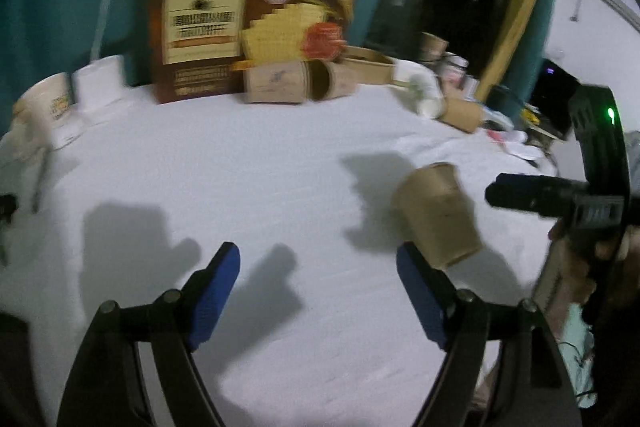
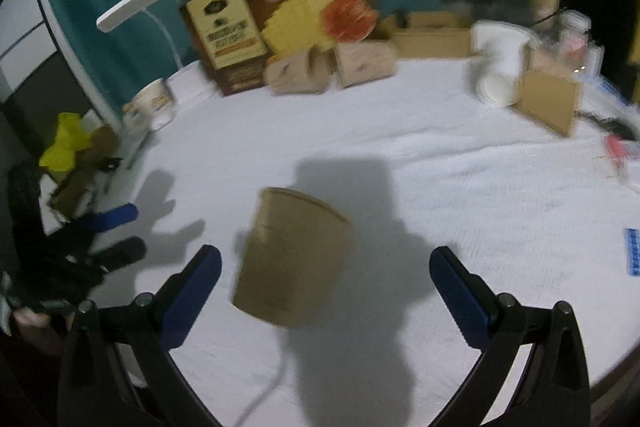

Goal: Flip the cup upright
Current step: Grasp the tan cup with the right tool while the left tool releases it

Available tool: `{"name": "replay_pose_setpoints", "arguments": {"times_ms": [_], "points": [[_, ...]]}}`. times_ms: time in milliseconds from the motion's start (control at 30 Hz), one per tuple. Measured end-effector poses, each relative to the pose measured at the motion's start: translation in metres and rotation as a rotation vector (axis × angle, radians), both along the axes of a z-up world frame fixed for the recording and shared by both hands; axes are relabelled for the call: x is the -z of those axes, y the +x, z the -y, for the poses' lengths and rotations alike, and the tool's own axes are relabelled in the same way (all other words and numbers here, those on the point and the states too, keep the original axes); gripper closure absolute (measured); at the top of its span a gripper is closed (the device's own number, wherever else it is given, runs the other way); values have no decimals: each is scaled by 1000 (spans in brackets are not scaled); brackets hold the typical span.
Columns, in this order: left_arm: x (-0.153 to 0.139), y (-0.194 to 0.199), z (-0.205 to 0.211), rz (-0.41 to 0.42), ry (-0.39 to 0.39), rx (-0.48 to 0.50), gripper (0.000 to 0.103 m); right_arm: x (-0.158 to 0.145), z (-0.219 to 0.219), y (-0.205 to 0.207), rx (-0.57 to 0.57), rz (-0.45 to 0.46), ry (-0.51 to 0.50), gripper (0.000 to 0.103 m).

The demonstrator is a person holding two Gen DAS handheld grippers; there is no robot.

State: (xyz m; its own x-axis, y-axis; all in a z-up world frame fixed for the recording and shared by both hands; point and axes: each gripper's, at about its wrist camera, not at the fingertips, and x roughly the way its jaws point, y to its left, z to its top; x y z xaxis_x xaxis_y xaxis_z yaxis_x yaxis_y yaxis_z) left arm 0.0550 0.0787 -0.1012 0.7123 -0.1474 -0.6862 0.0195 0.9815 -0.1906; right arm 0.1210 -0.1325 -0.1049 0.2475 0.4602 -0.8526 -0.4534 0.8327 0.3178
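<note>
Both grippers have their jaws wide open, holding nothing. The brown paper cup [image 2: 290, 259] sits tilted on the white surface [image 2: 460, 195], between the right gripper [image 2: 325, 285] jaws, beside the left gripper [image 1: 318, 297], well away from the far edge.

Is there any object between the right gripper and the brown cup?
Nothing visible. The cup stands tilted on the white cloth just ahead of the right gripper, whose jaws are wide open, with no object in between.
</note>
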Motion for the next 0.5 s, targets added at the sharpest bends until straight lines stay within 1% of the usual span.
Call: {"name": "replay_pose_setpoints", "arguments": {"times_ms": [100,200,333,433,467,500], "points": [[4,-10,-14,14,26,-50,22,11,-18,13,-59,-90,49,0],[5,-16,-21,21,62,-70,22,27,-34,21,-93,-157,24,2],[5,-19,-20,35,99,-54,22,45,-46,28,-135,-214,-24,5],[4,-18,-18,40,102,-37,22,53,-51,33,-147,-239,-55,22],[4,-18,-17,41,101,-31,22,54,-51,35,-143,-242,-66,34],[3,-18,-17,42,101,-28,22,56,-51,37,-140,-245,-72,35]]}}
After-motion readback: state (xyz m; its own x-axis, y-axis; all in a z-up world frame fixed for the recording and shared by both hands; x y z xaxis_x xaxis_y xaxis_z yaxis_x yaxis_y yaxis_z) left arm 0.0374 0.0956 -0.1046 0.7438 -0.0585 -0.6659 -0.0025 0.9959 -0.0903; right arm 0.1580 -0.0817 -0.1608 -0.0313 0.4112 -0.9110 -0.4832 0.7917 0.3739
